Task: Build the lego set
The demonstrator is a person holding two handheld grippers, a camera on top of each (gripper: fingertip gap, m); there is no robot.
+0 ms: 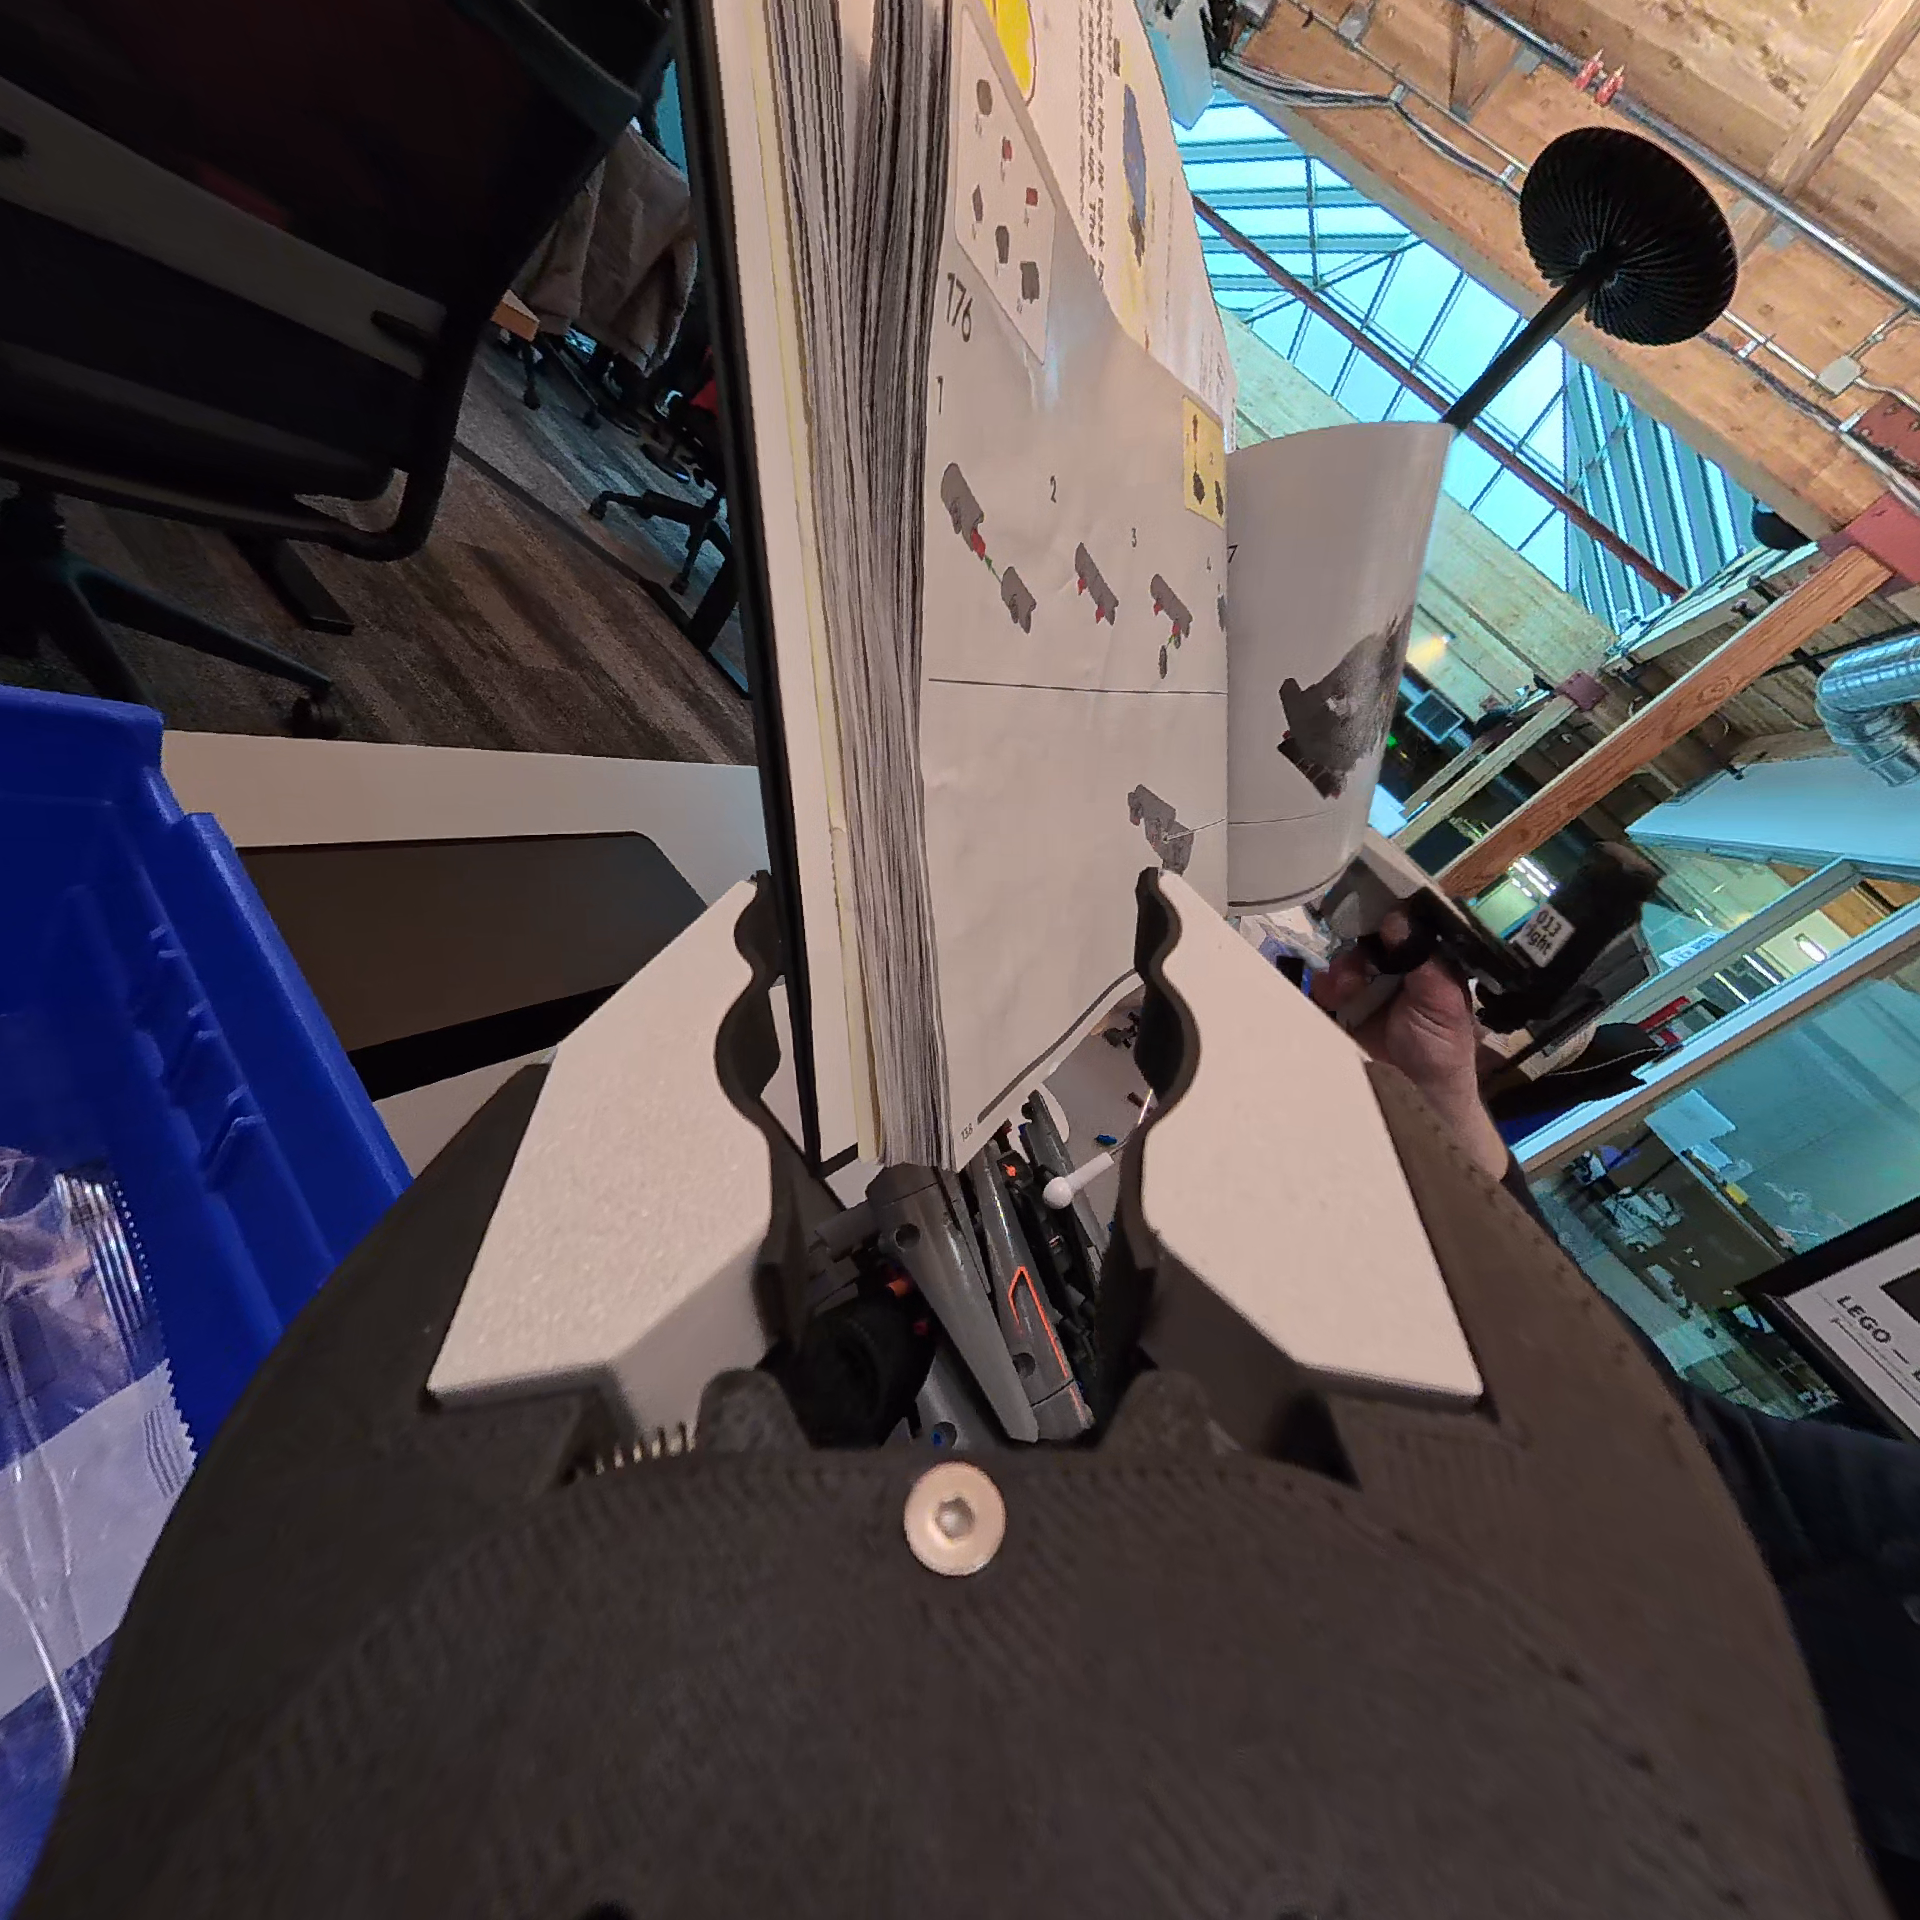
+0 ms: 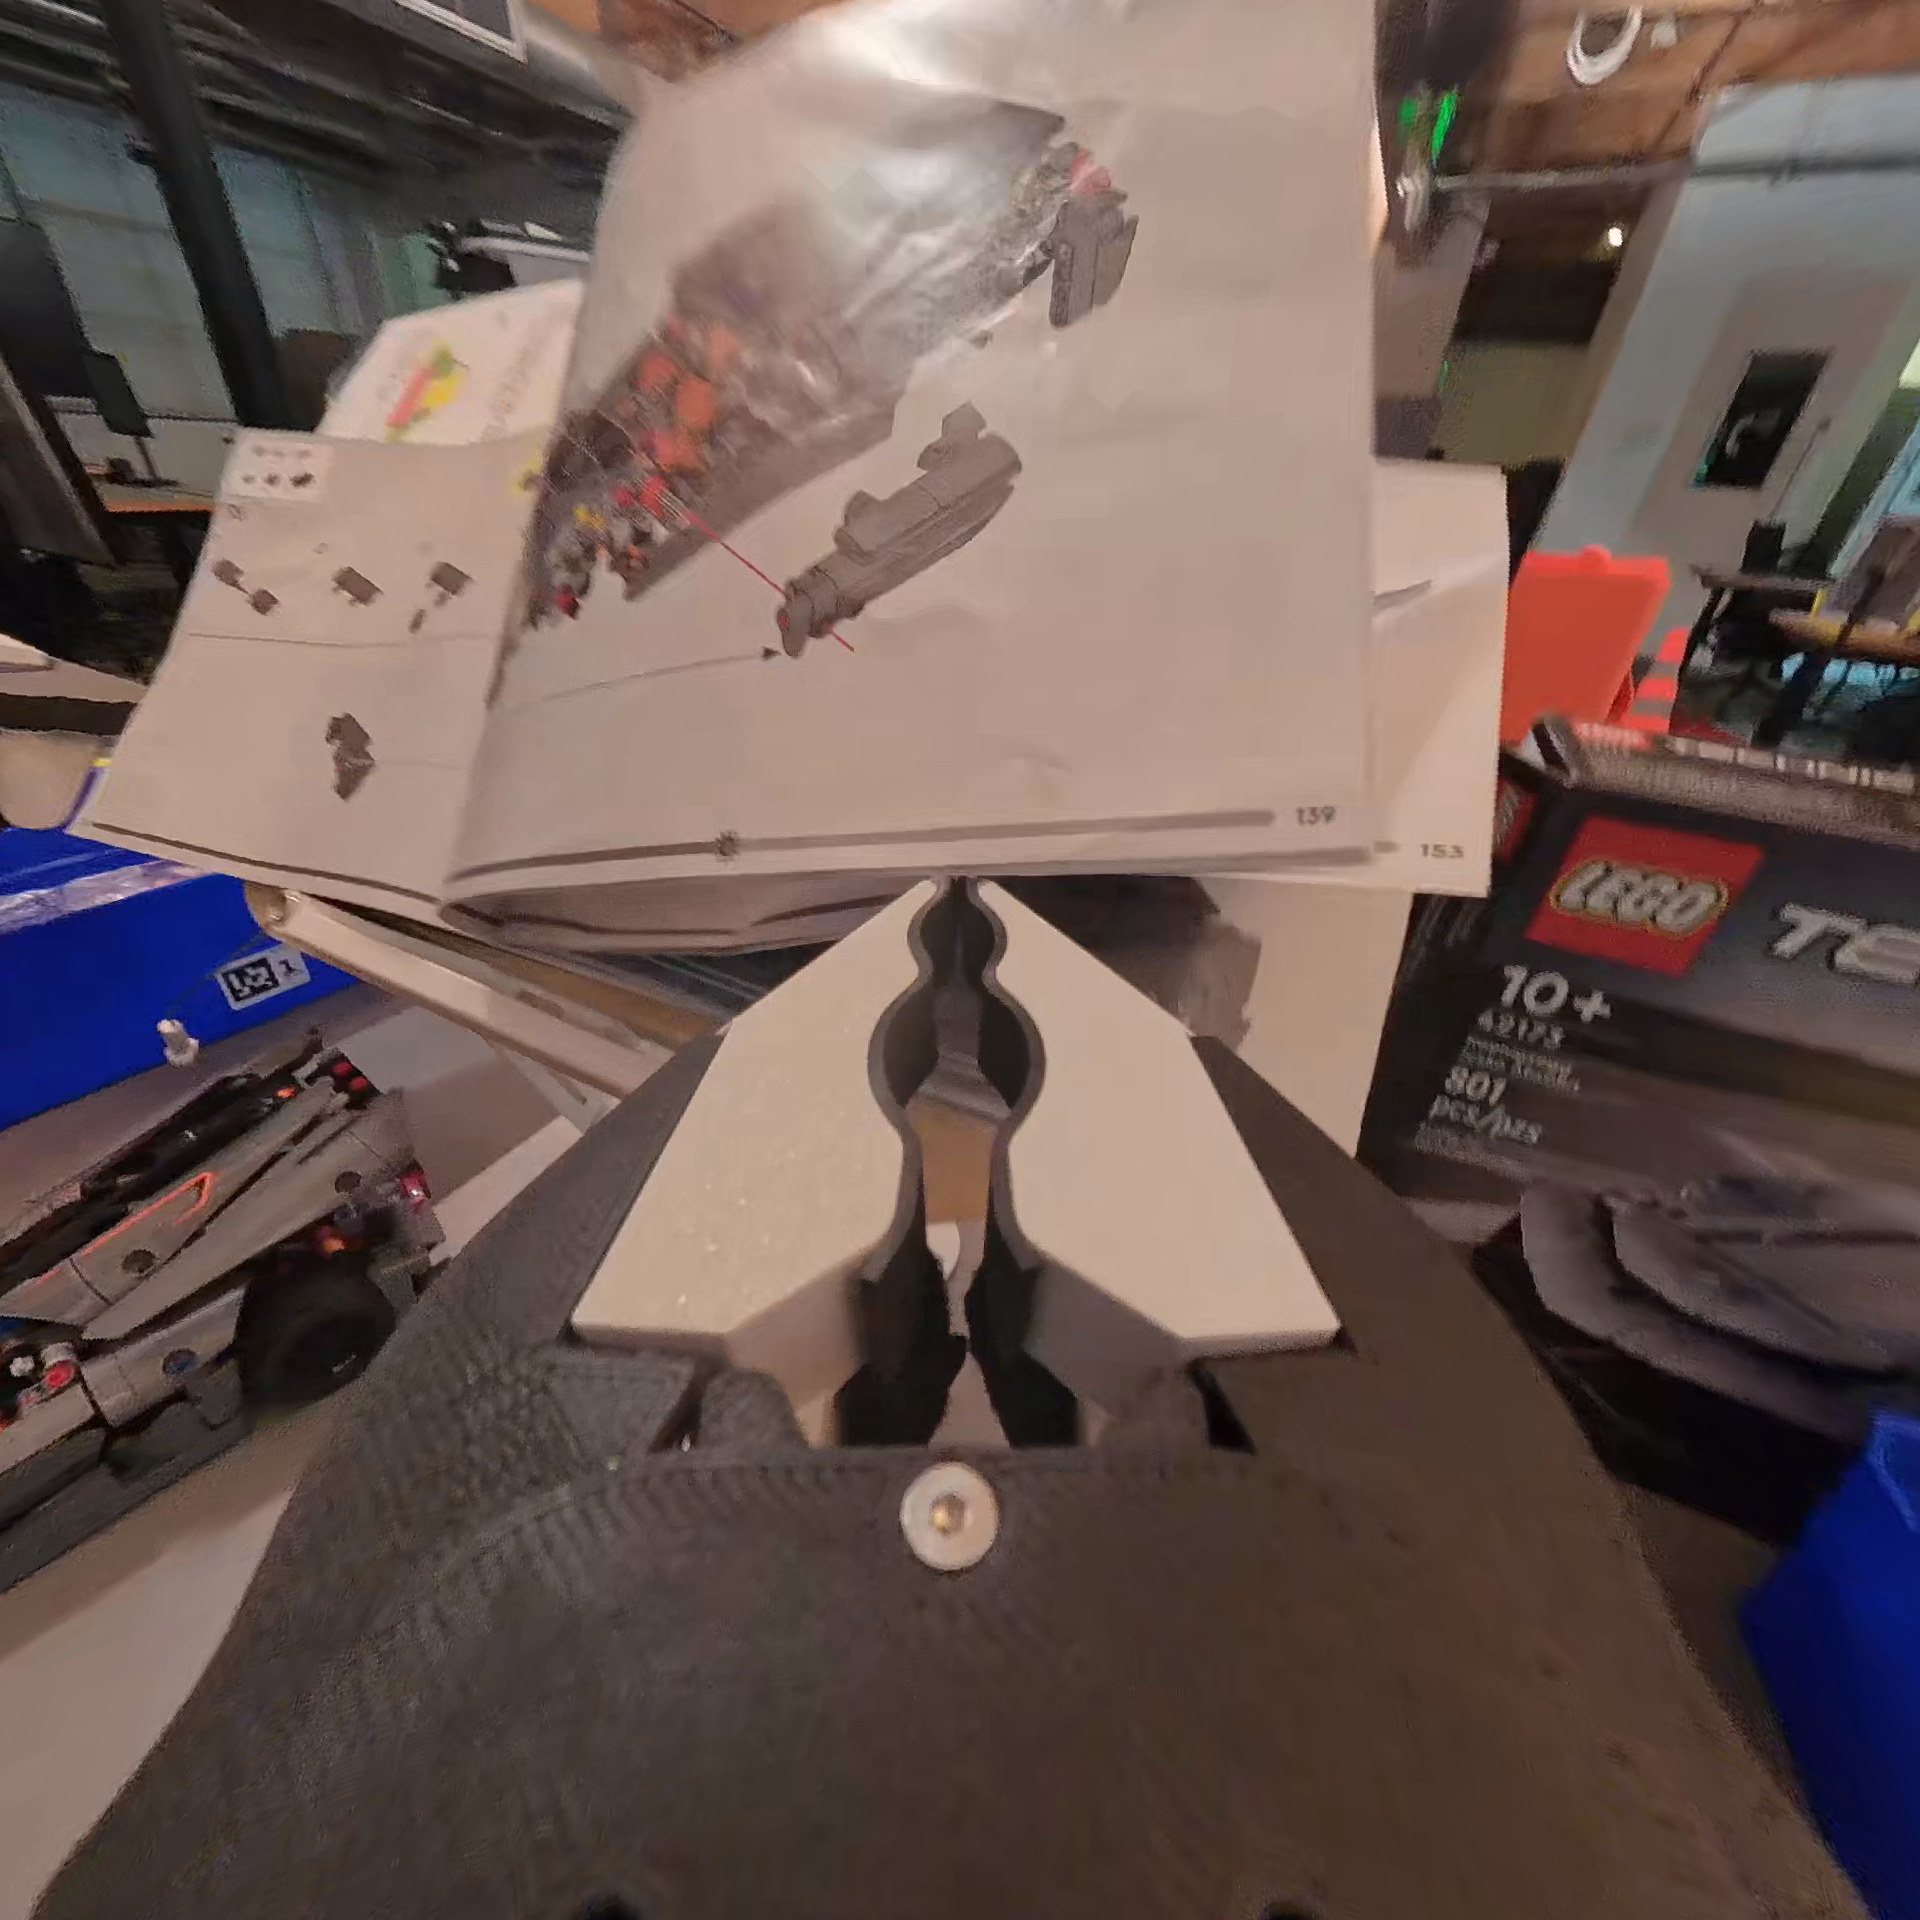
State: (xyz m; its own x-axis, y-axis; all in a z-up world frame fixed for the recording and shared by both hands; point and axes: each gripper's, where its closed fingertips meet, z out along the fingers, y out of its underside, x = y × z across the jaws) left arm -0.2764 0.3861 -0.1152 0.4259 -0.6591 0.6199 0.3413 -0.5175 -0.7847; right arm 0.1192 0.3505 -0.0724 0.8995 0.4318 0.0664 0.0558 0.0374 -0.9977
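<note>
The open instruction booklet [image 1: 1039, 623] stands propped on a tilted stand, seen edge-on in the left wrist view. My left gripper [image 1: 951, 904] is open, its fingers on either side of the booklet's lower edge. The grey Lego car [image 1: 997, 1278] lies below between them. My right gripper [image 2: 961, 885] is shut at the bottom edge of a lifted, curled page [image 2: 987, 520]. In the left wrist view it [image 1: 1455, 935] holds that curled page [image 1: 1330, 665], with a hand behind it. The car [image 2: 177, 1226] sits on the table at the left of the right wrist view.
A blue bin [image 1: 125, 987] with a plastic bag is at the left, and it also shows in the right wrist view [image 2: 104, 956]. The dark Lego box [image 2: 1662, 987] stands at the right, with another blue bin [image 2: 1849, 1610] nearer. A black chair [image 1: 260, 312] stands behind. The left gripper's tips are roughly 40 centimetres from the right gripper's. To the grey Lego car [image 1: 997, 1278]: left tips about 15 centimetres, right tips about 35 centimetres.
</note>
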